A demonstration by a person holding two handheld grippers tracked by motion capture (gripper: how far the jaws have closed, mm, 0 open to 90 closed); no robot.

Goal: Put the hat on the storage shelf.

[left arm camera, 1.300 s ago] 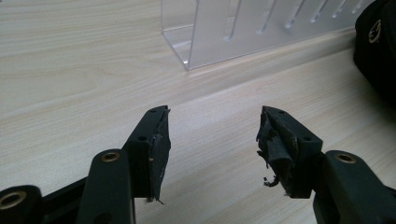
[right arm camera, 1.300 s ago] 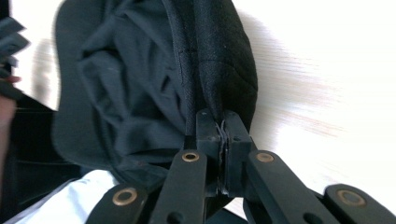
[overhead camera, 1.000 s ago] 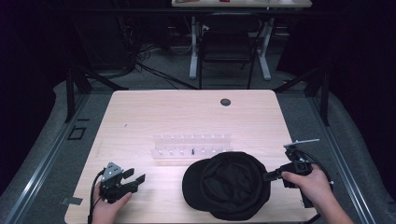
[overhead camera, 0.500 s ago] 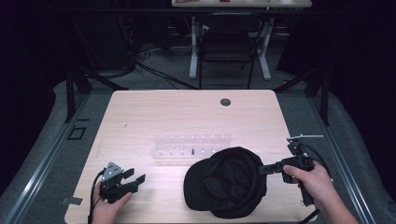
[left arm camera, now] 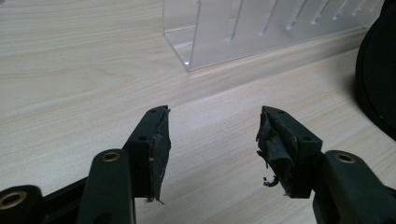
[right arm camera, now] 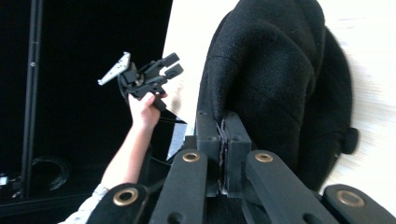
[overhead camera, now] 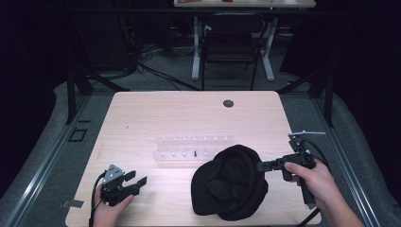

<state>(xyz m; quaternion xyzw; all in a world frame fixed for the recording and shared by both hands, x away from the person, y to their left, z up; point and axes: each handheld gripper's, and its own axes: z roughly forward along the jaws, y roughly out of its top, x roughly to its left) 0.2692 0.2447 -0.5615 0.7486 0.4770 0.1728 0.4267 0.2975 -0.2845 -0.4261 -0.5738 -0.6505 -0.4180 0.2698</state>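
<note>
The right gripper (overhead camera: 263, 165) was clamped on the cap's (overhead camera: 231, 182) right edge; the left gripper (overhead camera: 137, 182) (jaws wide, empty) lay well apart leftward.

We find no text, label, brand, number or sign that we can read on anything here; every surface we see is plain or too blurred.

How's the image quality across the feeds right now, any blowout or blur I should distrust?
High view: dim, dark surround, black hat shows little detail. Right gripper view: table blown out white at right, hat edge soft; right tongs sharp, shut on the hat. Left gripper view: evenly lit; left tongs sharp, clear rack slightly soft.
</note>
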